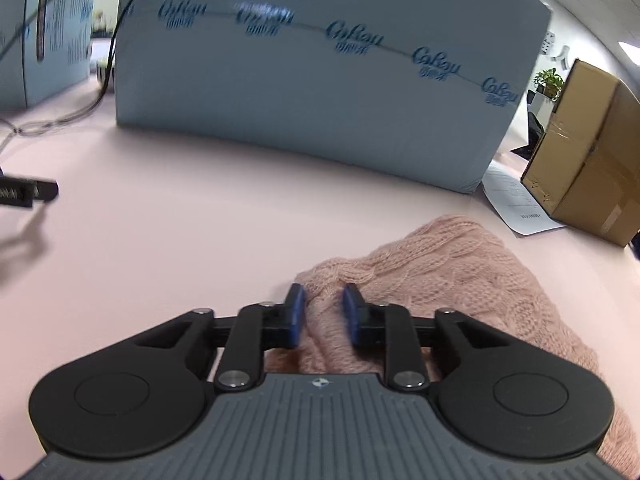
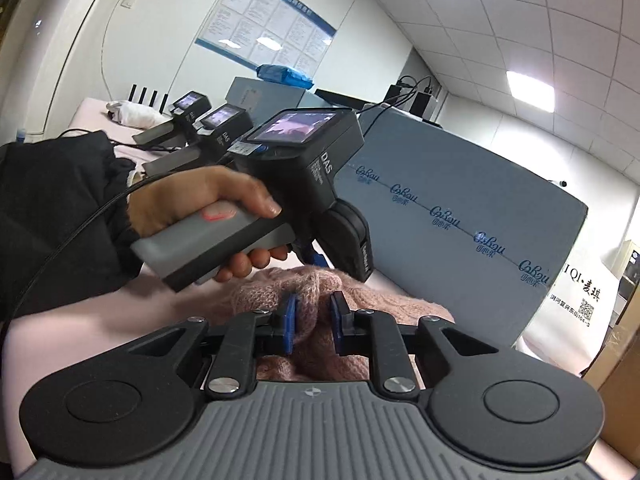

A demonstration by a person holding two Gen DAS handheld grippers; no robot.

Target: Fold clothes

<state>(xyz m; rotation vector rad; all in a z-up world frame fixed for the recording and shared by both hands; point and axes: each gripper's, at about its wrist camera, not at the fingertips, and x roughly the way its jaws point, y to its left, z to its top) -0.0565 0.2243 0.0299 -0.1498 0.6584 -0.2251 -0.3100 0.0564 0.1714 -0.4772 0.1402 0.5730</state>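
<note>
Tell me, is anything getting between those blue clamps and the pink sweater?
Nothing visible does. The left gripper is shut on a fold of the pink sweater, and the right gripper has knit bunched between its blue pads too. The pink table beside the sweater is bare as far as the big blue box.

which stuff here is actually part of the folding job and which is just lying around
Part of the job:
- pink knit sweater on the table
- left gripper, shut on the sweater
- right gripper, shut on the sweater

Just lying about:
- blue-grey printed box
- cardboard box
- printed paper sheet
- cables
- spare handheld devices
</note>
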